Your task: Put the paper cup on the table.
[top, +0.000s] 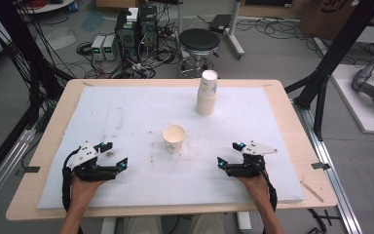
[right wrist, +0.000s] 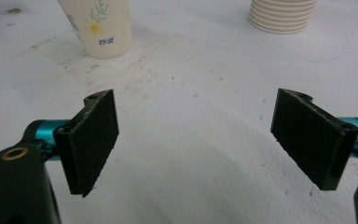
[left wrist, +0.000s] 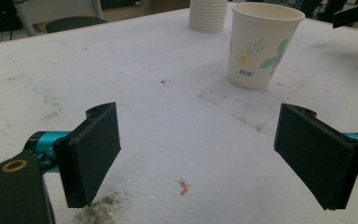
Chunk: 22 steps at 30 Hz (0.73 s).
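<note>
A cluttered lab floor of cables, computer towers and a black stool lies beyond my wooden table, which carries a stained white pad. A single paper cup with a flower print stands upright near the pad's middle, between my two grippers and a little beyond them. A stack of cups stands farther back, well apart from it. My left gripper rests low over the pad, jaws spread wide with nothing between them. My right gripper sits likewise, jaws wide apart and empty. A tiny orange scrap lies on the pad between the left jaws.
</note>
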Available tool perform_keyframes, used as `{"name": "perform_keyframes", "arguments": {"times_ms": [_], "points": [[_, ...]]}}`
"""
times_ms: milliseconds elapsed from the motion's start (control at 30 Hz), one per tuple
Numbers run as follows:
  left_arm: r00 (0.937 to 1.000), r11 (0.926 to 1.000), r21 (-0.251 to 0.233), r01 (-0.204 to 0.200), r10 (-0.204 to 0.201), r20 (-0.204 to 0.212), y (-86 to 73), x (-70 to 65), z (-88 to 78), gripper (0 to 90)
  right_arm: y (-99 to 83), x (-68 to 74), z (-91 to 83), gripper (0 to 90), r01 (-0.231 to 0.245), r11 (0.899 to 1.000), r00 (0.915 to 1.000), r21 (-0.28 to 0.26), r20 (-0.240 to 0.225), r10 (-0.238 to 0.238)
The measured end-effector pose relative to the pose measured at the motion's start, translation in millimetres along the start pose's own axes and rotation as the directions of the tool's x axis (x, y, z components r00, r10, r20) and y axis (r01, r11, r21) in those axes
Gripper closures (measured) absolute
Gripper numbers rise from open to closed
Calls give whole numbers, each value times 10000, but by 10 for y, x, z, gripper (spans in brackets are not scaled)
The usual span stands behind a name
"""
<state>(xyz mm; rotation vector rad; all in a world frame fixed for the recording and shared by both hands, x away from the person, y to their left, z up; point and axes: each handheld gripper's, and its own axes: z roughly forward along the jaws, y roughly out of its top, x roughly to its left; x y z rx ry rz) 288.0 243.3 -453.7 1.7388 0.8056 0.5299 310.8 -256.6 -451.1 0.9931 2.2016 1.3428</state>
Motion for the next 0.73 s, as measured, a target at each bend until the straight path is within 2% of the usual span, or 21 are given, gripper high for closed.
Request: {"name": "perform_keyframes", "arguments": {"times_ms": [133, 733], "points": [[9999, 9999, -65, 77, -76, 87, -3, 7, -6, 143, -9, -9, -14, 155, -52, 9998, 10000, -194, -28, 51], [9990, 9983, -372, 453, -453, 5, -16, 39, -34, 143, -11, -10, -17, 155, -46, 9998, 9999, -183, -111, 44]]}}
